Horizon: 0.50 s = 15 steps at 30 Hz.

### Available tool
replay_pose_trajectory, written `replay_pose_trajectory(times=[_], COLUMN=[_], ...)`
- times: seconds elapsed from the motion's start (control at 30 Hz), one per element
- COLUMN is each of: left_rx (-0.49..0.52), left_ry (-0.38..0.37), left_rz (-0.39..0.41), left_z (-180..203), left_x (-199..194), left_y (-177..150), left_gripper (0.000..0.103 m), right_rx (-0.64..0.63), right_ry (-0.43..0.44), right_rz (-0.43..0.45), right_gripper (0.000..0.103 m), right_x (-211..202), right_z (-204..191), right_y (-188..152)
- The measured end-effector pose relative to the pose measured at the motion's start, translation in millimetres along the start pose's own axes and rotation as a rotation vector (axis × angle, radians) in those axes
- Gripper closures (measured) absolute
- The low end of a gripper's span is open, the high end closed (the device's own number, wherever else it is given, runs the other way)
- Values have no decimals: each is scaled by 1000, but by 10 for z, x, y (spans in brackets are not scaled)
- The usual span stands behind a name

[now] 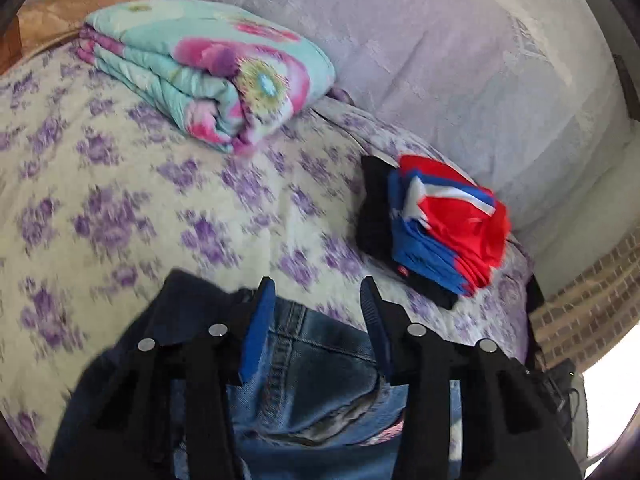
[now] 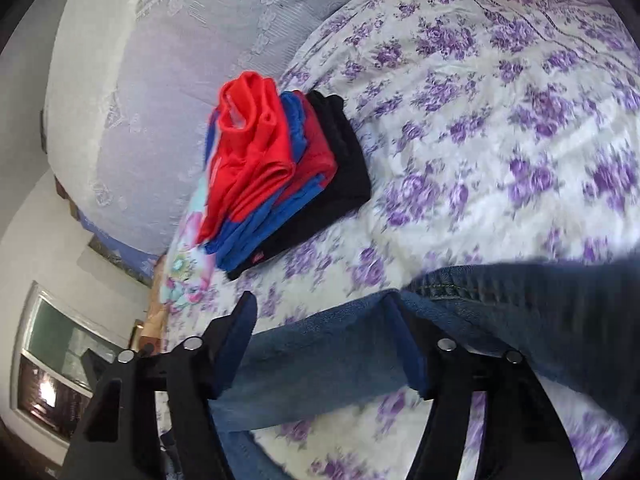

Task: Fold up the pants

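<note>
Lying rumpled, faded blue jeans [image 1: 312, 364]

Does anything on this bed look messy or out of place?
Only the stack of clothes: its red top piece lies rumpled and slides off to one side. The jeans are bunched, still unfolded. The flowered blanket is folded neatly.

I stand over a bed covered by a cream bedspread [image 1: 120, 184] printed with purple flowers. Behind it runs a pale lilac embossed headboard cover [image 1: 460, 60]. A folded floral quilt [image 1: 208, 72] lies on the bedspread, and a stack of red, blue and black folded clothes [image 2: 280, 176] sits near the headboard. To my side I see a brick wall [image 1: 588, 308] and a window [image 2: 56, 364] in a white wall.
</note>
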State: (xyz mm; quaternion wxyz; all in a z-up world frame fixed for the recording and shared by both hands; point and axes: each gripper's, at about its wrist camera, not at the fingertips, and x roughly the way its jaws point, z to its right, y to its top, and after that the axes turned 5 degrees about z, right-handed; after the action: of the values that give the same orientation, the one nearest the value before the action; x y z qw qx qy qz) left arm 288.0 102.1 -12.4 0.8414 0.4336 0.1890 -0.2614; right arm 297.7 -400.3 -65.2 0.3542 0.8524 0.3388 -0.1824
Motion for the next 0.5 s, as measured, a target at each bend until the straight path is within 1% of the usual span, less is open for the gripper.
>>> replay_pose_trajectory(times=[0.03,0.07,0.13,0.17,0.2,0.3,0.33,0.37,0.43,0.5], left_rx=[-33,-69,-120,-118,-105,-60,-48,-32,-10,-18], left_ry=[47,62,29,23,29,27,28,44,82,84], left_rz=[2,-17,-69,-72,-64,-47,-46,-43,-27,-22], left_z=[-98,-187,-352,-404,-452,-547,-563,-571,-635,-715], left_x=[75,129,154,110,55,-139,-194,-228,-305,-320], left_y=[29,27,-32,-55,-78,-109,-113,-106,-117,-71], left_gripper=[54,53,49,45,43,41,35,25,22,22], right_rx=[-26,-49,-70,-66,-55,-13,-8,-12,-20,-5], right_ry=[-28,-62,-113,-107,-91,-51,-42,-43,-51,-64], right_rz=[-1,7,34,69,103,135,134,131,140,163], right_gripper=[14,12,12,12,11,8,7,6,5,4], right_x=[74,115,76,-13,-128,-435,-521,-592,-710,-781], right_z=[5,7,55,91,129,258,296,327,387,480], right_y=[67,107,124,111,86,-23,-74,-128,-241,-332])
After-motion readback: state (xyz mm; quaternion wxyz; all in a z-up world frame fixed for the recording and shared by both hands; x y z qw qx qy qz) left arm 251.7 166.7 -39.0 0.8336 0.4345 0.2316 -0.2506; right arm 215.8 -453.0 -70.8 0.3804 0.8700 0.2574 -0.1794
